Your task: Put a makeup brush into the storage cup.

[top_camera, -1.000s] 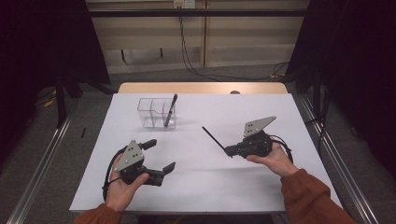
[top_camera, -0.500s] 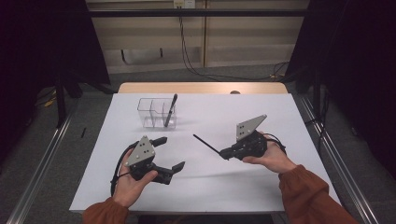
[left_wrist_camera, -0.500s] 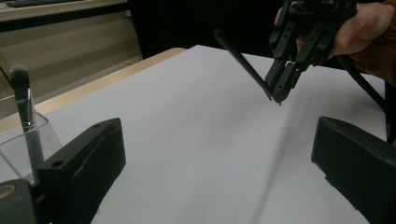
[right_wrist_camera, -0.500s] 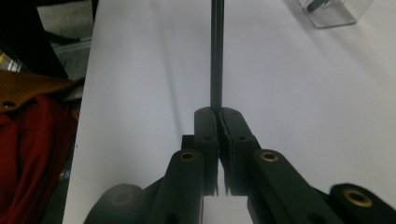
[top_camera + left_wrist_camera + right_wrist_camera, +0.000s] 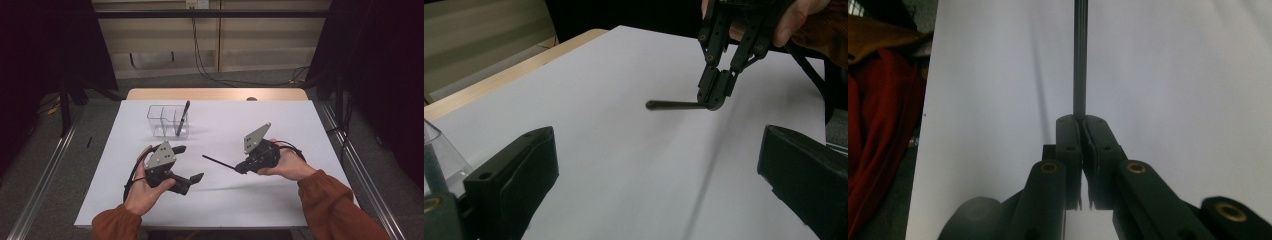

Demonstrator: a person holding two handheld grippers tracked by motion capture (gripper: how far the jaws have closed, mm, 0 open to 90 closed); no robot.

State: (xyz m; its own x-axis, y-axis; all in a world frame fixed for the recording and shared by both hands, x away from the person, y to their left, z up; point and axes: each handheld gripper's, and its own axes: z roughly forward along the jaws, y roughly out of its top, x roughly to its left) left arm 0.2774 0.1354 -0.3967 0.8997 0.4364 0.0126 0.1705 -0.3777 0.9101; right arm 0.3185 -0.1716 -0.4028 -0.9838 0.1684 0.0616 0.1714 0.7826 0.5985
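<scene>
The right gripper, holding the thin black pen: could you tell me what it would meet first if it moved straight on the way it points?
Probably the left gripper: the right gripper and its thin black pen aim toward it, over bare white table. Depth is unclear.

Thin black pen: matt, smooth barrel, looks plastic. Right claw: matt black plastic jaws, brass-coloured metal inserts at the pivots, dull grey metal plate on top. Left claw: same matt black plastic, same grey plate. White tabletop: smooth, matt, paper-like sheet; light wood edge at the far side. Clear three-compartment organiser: glossy transparent plastic. Second black pen in it: slight sheen. Rust-orange sleeves: soft matt cloth.
</scene>
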